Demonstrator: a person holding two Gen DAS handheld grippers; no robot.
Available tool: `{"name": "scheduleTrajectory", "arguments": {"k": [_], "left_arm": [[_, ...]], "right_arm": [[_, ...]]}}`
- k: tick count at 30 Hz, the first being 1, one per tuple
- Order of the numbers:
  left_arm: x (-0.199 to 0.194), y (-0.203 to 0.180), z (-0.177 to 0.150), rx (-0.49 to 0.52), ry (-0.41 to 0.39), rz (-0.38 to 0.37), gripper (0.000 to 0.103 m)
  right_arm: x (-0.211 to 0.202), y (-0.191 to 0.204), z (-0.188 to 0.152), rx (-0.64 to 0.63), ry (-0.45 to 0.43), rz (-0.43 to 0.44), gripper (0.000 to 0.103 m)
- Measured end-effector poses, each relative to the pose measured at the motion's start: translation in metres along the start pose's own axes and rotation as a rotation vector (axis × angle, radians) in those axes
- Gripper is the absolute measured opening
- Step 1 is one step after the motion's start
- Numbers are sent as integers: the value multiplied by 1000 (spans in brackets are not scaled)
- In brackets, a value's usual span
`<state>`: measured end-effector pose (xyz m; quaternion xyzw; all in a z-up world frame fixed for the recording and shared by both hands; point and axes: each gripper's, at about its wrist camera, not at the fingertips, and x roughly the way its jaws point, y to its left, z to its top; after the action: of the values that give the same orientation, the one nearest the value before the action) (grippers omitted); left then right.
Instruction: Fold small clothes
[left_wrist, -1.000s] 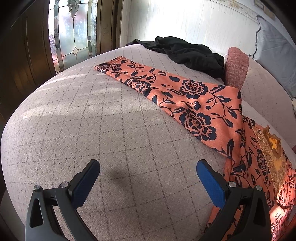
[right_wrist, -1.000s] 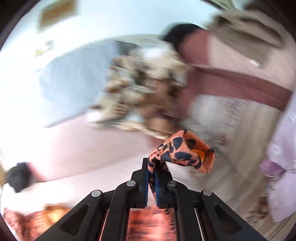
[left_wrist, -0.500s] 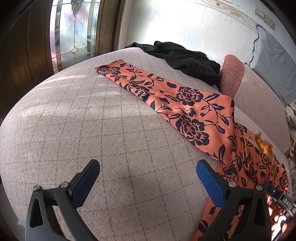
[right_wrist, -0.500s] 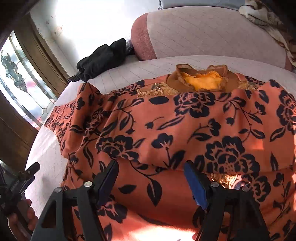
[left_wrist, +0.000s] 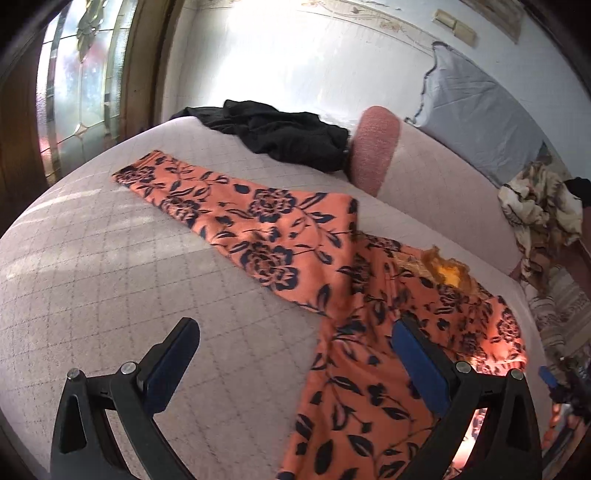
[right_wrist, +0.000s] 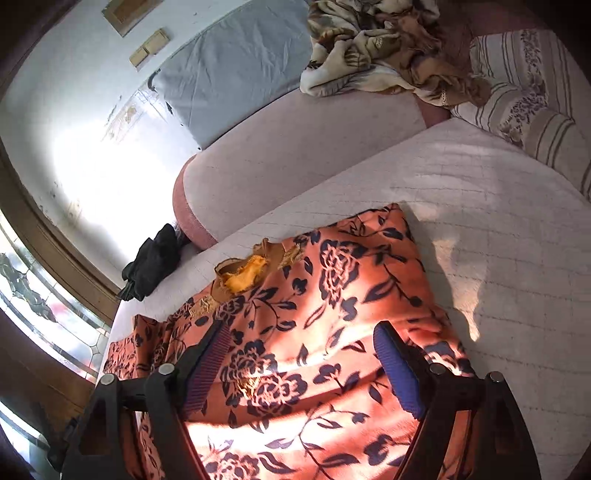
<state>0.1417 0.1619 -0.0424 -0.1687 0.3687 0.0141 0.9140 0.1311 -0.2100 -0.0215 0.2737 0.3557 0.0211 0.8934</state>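
An orange garment with dark blue flowers (left_wrist: 280, 236) lies on the quilted grey sofa seat (left_wrist: 110, 277), one sleeve stretched to the far left, its yellow-lined collar (left_wrist: 448, 273) at the right. It also shows in the right wrist view (right_wrist: 325, 317), body spread flat, collar (right_wrist: 243, 273) at the far side. My left gripper (left_wrist: 295, 354) is open and empty, above the seat at the garment's left edge. My right gripper (right_wrist: 303, 362) is open and empty, just above the garment's body.
A black garment (left_wrist: 284, 136) lies crumpled at the far end of the seat beside a pink armrest (left_wrist: 373, 151). A beige patterned blanket (right_wrist: 380, 51) and striped cushion (right_wrist: 524, 88) sit on the sofa back. A stained-glass window (left_wrist: 81, 88) is at the left.
The right gripper let go of the garment, opened, and now hovers over its spread body. The left gripper swung right, bringing more of the garment into view.
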Motion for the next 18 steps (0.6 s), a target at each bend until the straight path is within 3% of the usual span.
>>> {"name": "scheduleTrajectory", "arguments": {"k": [4, 7, 8, 10, 13, 17, 18], "left_arm": [[22, -68, 25, 100, 107, -169, 103], [66, -112, 33, 138, 230, -221, 101], [84, -123, 34, 135, 276, -225, 100], [121, -133, 32, 107, 371, -215, 84], [163, -123, 23, -21, 482, -182, 71], [176, -118, 15, -30, 495, -120, 65], [178, -117, 15, -19, 489, -94, 46]], "right_arm": [[-2, -8, -31, -50, 34, 61, 83], [1, -12, -41, -68, 39, 103, 83], [2, -15, -41, -53, 43, 127, 83], [3, -22, -40, -20, 38, 149, 83], [3, -32, -37, 23, 37, 171, 83], [2, -38, -33, 62, 37, 208, 83], [2, -37, -32, 66, 40, 218, 83]]}}
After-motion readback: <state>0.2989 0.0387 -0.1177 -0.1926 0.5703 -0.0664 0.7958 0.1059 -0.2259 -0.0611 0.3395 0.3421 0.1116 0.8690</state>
